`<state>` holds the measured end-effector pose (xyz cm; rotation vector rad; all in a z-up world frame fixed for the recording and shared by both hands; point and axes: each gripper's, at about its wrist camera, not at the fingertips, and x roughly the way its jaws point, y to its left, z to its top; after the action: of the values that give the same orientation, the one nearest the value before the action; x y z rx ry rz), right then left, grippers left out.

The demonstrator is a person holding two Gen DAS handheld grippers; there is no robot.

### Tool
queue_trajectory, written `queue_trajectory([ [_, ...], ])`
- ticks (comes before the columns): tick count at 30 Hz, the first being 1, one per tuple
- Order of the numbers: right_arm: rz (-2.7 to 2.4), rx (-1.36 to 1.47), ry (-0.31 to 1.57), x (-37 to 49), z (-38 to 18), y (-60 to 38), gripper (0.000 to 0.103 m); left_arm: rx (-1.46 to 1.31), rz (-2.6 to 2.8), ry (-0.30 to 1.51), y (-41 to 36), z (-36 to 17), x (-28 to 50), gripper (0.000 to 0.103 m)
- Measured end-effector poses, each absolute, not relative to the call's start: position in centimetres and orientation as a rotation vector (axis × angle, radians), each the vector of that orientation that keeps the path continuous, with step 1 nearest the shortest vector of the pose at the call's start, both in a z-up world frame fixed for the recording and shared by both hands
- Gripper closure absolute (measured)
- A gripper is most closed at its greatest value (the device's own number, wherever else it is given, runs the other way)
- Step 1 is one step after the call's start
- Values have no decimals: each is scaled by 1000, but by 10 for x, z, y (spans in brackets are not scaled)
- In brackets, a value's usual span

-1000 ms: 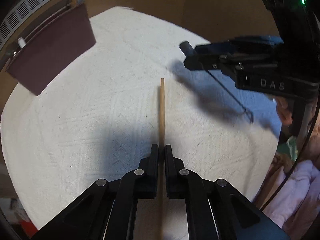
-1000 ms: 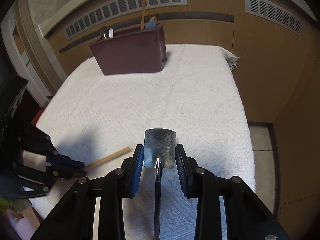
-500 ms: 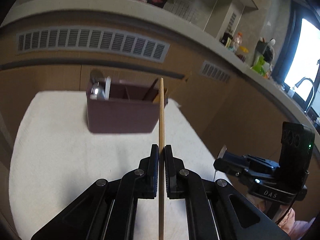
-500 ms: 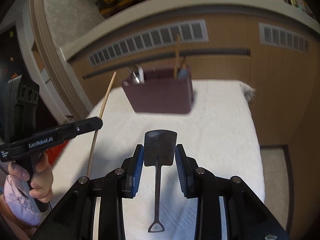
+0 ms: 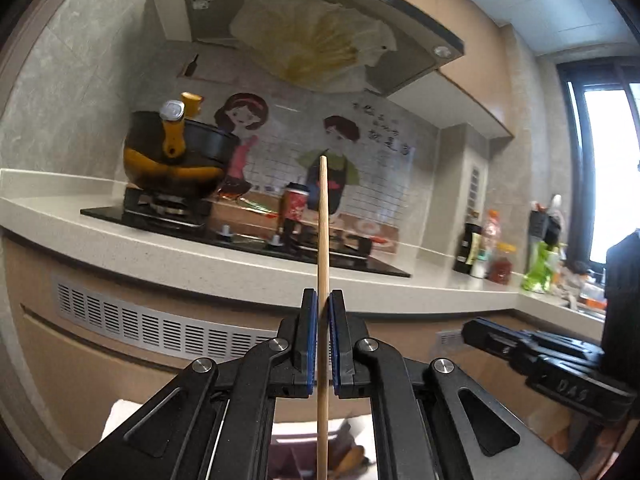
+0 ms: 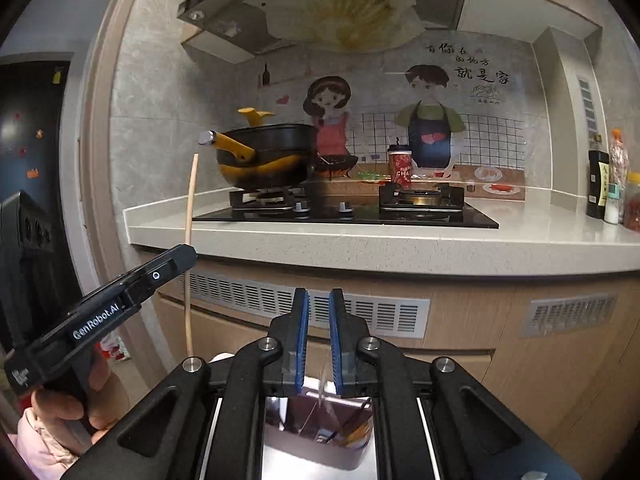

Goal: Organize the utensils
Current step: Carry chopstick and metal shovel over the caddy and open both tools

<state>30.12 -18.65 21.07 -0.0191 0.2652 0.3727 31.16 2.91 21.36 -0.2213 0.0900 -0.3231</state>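
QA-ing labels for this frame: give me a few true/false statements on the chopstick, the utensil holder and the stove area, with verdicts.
1. The left gripper has its fingers clamped on a thin light wooden chopstick. True.
2. The dark maroon plastic utensil holder is empty. False: several utensils stand in it, though they are too blurred to name.
3. A black pan with a yellow handle sits on the black glass gas hob. True.
4. The red paper cup with a dark lid lies on its side. False: it stands upright at the back of the hob, near the wall.
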Motion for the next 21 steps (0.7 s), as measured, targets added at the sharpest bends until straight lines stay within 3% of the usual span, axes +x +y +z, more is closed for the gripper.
queue_trajectory([
  [21,352,-75,483,334,121,-200,94,-186,-254,241,11,89,401,95],
])
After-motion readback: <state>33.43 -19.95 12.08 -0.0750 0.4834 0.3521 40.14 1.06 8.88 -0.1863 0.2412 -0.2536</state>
